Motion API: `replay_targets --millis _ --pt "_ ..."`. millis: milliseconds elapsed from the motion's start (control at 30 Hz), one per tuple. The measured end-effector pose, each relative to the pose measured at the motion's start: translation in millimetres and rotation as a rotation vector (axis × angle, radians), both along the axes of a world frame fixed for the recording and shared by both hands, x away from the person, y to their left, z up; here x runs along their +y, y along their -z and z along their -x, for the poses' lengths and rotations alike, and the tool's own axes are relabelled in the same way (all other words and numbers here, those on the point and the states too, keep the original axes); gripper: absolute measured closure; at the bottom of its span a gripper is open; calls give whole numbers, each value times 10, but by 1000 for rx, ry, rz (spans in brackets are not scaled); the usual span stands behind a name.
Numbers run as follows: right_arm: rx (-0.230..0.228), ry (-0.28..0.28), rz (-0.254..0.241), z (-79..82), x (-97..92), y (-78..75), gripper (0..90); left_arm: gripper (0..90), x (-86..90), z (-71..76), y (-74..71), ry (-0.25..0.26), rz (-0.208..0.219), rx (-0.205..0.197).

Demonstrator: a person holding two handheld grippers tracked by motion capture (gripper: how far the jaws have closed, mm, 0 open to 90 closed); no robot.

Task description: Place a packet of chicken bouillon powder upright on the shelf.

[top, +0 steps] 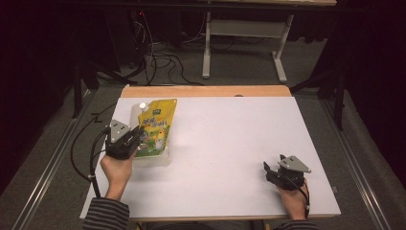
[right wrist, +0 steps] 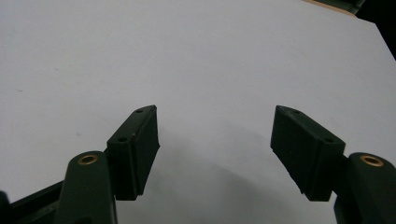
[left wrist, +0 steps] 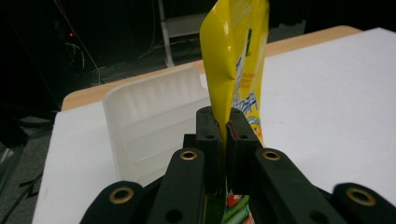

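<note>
Pinching the floppy, slick yellow pouch [left wrist: 233,60] between your left fingers [left wrist: 208,135], grip its stiffer seam edge; right fingers [right wrist: 135,149] rest released.

1 yellow pouch [top: 155,128], 1 white tray [left wrist: 149,121], 2 tongs.

The room is dim, and its far end falls into near-black shadow. A white table [top: 230,143] with a bare wooden strip [top: 206,91] along its far edge stands on grey carpet [top: 57,143]. Beyond it, a pale metal desk frame [top: 249,33] rests on two feet. Black cables [top: 163,60] lie tangled on the floor beside it, and a small red light [top: 140,13] glows in the dark. Metal rails [top: 45,167] run along the floor on both sides.
</note>
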State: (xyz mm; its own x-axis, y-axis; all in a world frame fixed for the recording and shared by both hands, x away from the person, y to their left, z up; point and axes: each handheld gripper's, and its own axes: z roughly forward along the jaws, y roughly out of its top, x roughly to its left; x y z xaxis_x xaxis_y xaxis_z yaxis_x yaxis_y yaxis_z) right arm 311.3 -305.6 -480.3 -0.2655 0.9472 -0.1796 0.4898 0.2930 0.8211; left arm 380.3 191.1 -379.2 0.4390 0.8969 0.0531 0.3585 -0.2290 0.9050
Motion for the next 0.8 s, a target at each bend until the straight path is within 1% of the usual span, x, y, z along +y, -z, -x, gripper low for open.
replay_targets --millis 133,300,367,467,533,800 --pt "2 3 -6 2 -2 -2 329 859 -5 46 20 2 6 1" --pt "-9 1 -7 8 -3 -3 330 869 30 80 81 -23 28 2" --pt "-9 3 -9 10 -1 -2 330 875 50 94 106 -31 34 10" --pt "-8 2 -6 10 0 -3 330 875 113 132 194 -48 37 29" --pt "-8 2 -6 9 0 -2 330 876 134 147 225 -53 49 32" --pt "-7 2 -4 7 0 -2 330 873 169 200 307 -66 67 27"
